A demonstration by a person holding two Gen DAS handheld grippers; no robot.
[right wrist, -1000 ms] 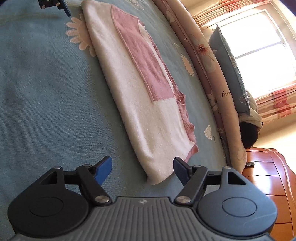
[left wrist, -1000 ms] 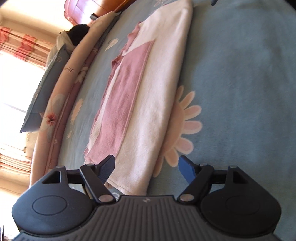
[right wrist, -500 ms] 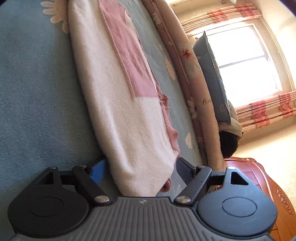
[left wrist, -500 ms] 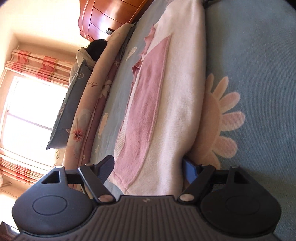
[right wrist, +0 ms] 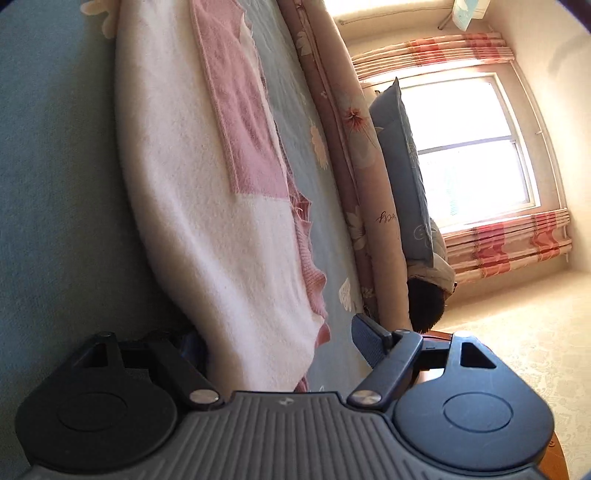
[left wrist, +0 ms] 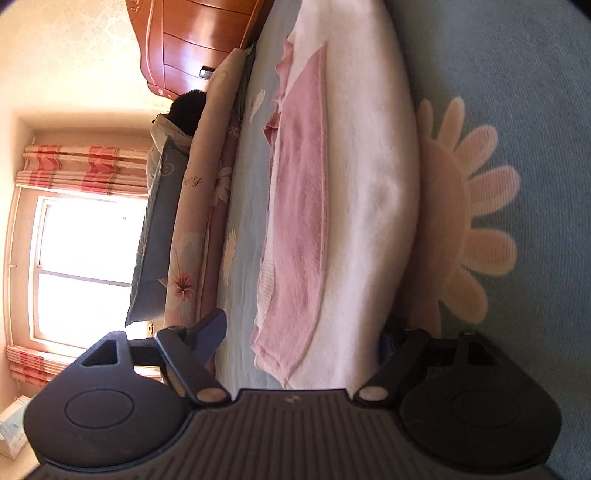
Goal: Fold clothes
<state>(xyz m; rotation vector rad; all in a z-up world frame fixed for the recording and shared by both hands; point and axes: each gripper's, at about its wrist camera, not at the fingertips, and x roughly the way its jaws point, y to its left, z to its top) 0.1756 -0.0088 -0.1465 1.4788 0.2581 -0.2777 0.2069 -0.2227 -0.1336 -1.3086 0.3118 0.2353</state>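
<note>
Fuzzy cream-and-pink knit garment (left wrist: 362, 206) on a napped teal cloth bedspread (left wrist: 517, 66); matt ribbed black plastic gripper (left wrist: 299, 343); glossy wooden cabinet (left wrist: 192, 33)

the left gripper (left wrist: 299, 332) has a wide black body with fine ribs that run lengthwise on its top face. a small pale logo sits near the front edge of this face, too small to read. on each side there is a round black housing with a shallow circle pressed in it, and above it a triangular opening. two black link arms go forward from silver round rivets. the fingers (left wrist: 210, 330) have dark blue pads. the right gripper (right wrist: 280, 339) has the same build: ribbed grey-black top, round side housings, silver rivets. its visible finger pad (right wrist: 369, 341) seems finely ridged, but it is in shadow.
</note>
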